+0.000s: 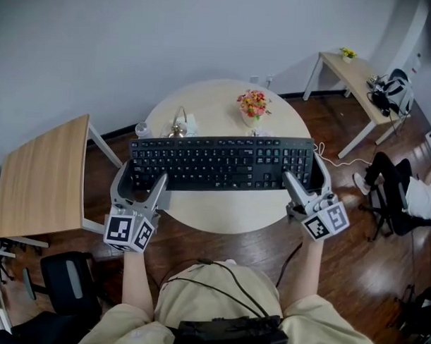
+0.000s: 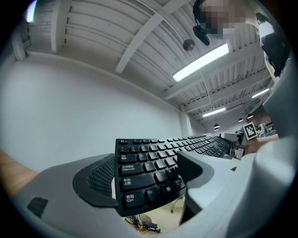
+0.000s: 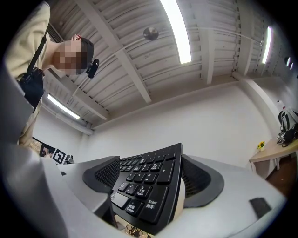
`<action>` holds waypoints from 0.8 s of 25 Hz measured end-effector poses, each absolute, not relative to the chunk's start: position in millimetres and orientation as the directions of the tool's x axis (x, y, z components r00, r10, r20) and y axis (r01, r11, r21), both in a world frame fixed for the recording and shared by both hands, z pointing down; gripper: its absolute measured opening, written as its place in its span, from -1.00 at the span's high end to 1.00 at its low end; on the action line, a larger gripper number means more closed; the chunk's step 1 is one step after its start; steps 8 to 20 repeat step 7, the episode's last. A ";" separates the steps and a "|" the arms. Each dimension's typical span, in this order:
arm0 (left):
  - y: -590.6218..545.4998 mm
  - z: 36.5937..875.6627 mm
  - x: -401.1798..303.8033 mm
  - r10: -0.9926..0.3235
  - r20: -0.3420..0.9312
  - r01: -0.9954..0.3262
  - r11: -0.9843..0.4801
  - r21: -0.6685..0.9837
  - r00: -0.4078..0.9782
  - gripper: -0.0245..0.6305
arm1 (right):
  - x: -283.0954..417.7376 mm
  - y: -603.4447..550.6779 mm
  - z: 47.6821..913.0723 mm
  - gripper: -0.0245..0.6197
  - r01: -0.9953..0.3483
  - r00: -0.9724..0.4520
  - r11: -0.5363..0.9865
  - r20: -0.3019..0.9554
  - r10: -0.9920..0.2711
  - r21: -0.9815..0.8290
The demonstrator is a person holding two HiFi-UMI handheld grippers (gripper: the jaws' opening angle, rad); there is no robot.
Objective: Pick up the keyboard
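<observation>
A black full-size keyboard is held level between my two grippers, just above the round cream table. My left gripper is shut on the keyboard's left end; in the left gripper view the keys fill the gap between the dark pads of the left gripper. My right gripper is shut on the right end. In the right gripper view, the right gripper clamps the number-pad end across its short side. A white cable trails from the keyboard's far right corner.
On the table behind the keyboard stand a small vase of flowers, a clear bottle and a metal object. A square wooden table is at the left, a desk at the back right. A seated person's legs are at the right.
</observation>
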State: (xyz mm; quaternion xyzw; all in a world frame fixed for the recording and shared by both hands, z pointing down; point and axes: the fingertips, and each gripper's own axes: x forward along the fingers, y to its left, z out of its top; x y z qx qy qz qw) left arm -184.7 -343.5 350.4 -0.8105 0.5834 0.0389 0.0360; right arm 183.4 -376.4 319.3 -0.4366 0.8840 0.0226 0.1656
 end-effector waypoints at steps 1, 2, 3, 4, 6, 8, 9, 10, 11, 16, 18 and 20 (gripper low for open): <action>-342.6 350.4 -184.5 -0.943 -0.104 -0.948 -0.317 -0.012 0.316 -0.28 | 183.7 -375.4 319.2 -0.37 -0.778 -0.565 0.619 -0.313 -0.764 -0.108; -341.9 350.4 -184.0 -0.943 -0.102 -0.948 -0.317 -0.012 0.316 -0.28 | 184.3 -374.4 319.2 -0.37 -0.776 -0.566 0.621 -0.314 -0.763 -0.110; -341.7 350.3 -183.5 -0.943 -0.102 -0.948 -0.317 -0.012 0.317 -0.28 | 184.9 -373.9 319.3 -0.37 -0.775 -0.567 0.623 -0.314 -0.762 -0.111; -342.2 350.3 -183.2 -0.943 -0.103 -0.948 -0.318 -0.012 0.318 -0.28 | 185.3 -374.1 319.7 -0.37 -0.774 -0.569 0.624 -0.313 -0.761 -0.110; -344.0 351.0 -182.9 -0.942 -0.104 -0.947 -0.320 -0.012 0.319 -0.28 | 185.6 -375.4 320.6 -0.37 -0.773 -0.572 0.626 -0.310 -0.759 -0.107; -345.1 351.6 -182.8 -0.942 -0.104 -0.947 -0.321 -0.012 0.320 -0.29 | 185.6 -376.3 321.2 -0.37 -0.772 -0.573 0.626 -0.309 -0.759 -0.106; -345.1 351.6 -182.8 -0.942 -0.104 -0.947 -0.321 -0.012 0.320 -0.29 | 185.6 -376.3 321.2 -0.37 -0.772 -0.573 0.626 -0.309 -0.759 -0.106; -345.1 351.6 -182.8 -0.942 -0.104 -0.947 -0.321 -0.012 0.320 -0.29 | 185.6 -376.3 321.2 -0.37 -0.772 -0.573 0.626 -0.309 -0.759 -0.106; -345.1 351.6 -182.8 -0.942 -0.104 -0.947 -0.321 -0.012 0.320 -0.29 | 185.6 -376.3 321.2 -0.37 -0.772 -0.573 0.626 -0.309 -0.759 -0.106; -345.1 351.6 -182.8 -0.942 -0.104 -0.947 -0.321 -0.012 0.320 -0.29 | 185.6 -376.3 321.2 -0.37 -0.772 -0.573 0.626 -0.309 -0.759 -0.106; -345.1 351.6 -182.8 -0.942 -0.104 -0.947 -0.321 -0.012 0.320 -0.29 | 185.6 -376.3 321.2 -0.37 -0.772 -0.573 0.626 -0.309 -0.759 -0.106; -345.1 351.6 -182.8 -0.942 -0.104 -0.947 -0.321 -0.012 0.320 -0.29 | 185.6 -376.3 321.2 -0.37 -0.772 -0.573 0.626 -0.309 -0.759 -0.106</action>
